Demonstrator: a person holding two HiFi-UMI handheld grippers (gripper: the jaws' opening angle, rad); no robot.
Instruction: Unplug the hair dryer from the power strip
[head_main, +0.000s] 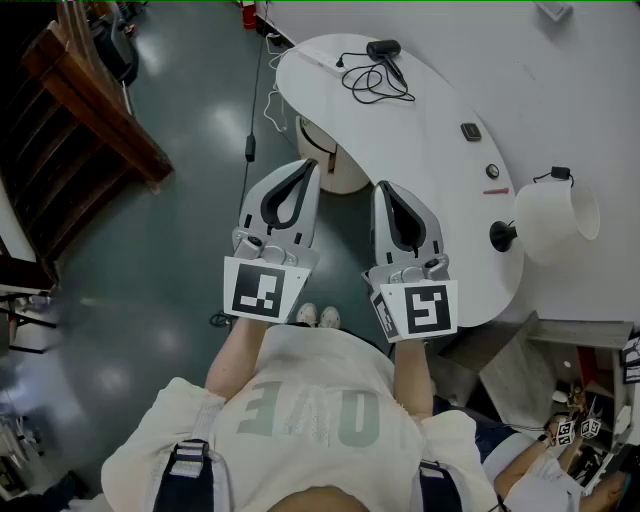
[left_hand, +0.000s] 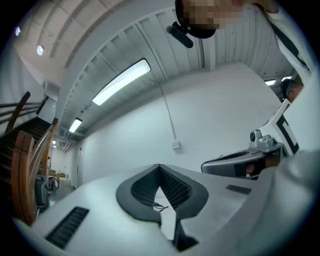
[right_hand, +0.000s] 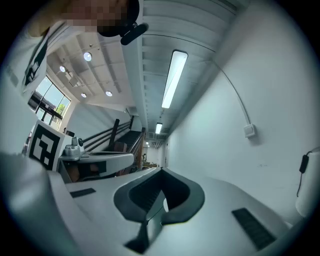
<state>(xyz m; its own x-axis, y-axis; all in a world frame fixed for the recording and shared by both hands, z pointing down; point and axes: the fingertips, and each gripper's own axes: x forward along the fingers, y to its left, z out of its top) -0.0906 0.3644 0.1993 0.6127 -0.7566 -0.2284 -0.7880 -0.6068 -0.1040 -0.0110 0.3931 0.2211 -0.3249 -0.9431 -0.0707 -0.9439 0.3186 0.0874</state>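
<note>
A black hair dryer lies at the far end of the curved white table, its black cord looped beside it. The cord's plug end rests near a faint white strip at the table's far left edge; I cannot tell whether it is plugged in. My left gripper is held over the floor left of the table, jaws shut and empty. My right gripper is over the table's near edge, also shut and empty. A bit of the cord shows through the left gripper's jaws. The right gripper points level.
A white cylinder with a black knob stands at the table's right edge, with a small black object farther back. Dark wooden stairs rise at the left. A cable hangs to the floor. Another person sits at bottom right.
</note>
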